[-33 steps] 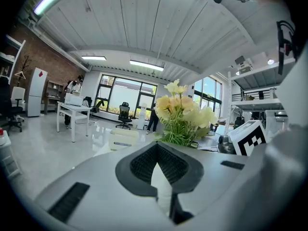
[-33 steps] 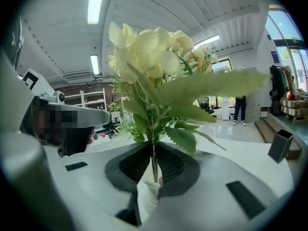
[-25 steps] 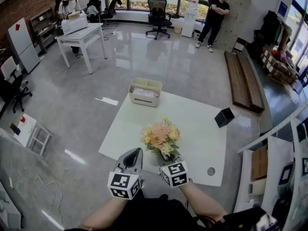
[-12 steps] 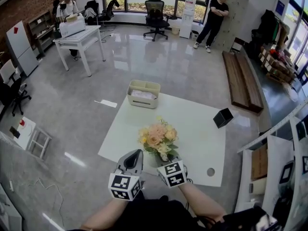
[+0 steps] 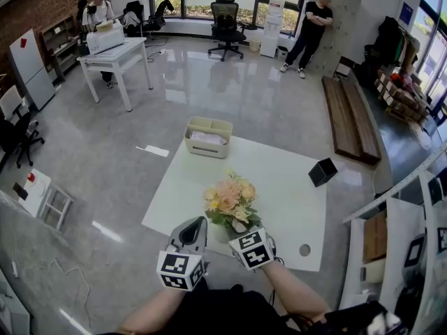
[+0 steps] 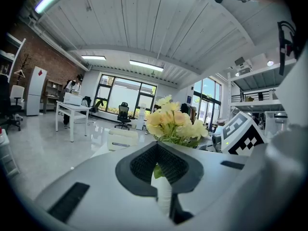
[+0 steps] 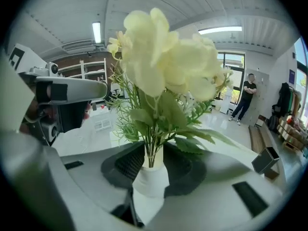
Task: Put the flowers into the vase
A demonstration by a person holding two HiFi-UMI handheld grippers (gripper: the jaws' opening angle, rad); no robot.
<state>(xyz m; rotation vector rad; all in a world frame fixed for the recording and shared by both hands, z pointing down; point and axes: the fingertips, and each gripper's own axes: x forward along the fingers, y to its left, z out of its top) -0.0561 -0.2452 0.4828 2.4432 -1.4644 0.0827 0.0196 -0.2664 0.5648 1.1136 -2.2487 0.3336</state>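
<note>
Nearest us, the vase (image 7: 149,184) stands at the near edge of the desk (image 5: 279,180) with the flowers (image 5: 228,197) already upright in it. We judge the left tongs (image 6: 161,170) are clamped on its white body to steady it. Our right tongs (image 7: 151,160) have just been opening; their pads stand apart round neck and stems, gripping nothing.

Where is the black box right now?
Head view: the black box sits at the white table's far right corner, to the right of the flowers and well apart from them.
</note>
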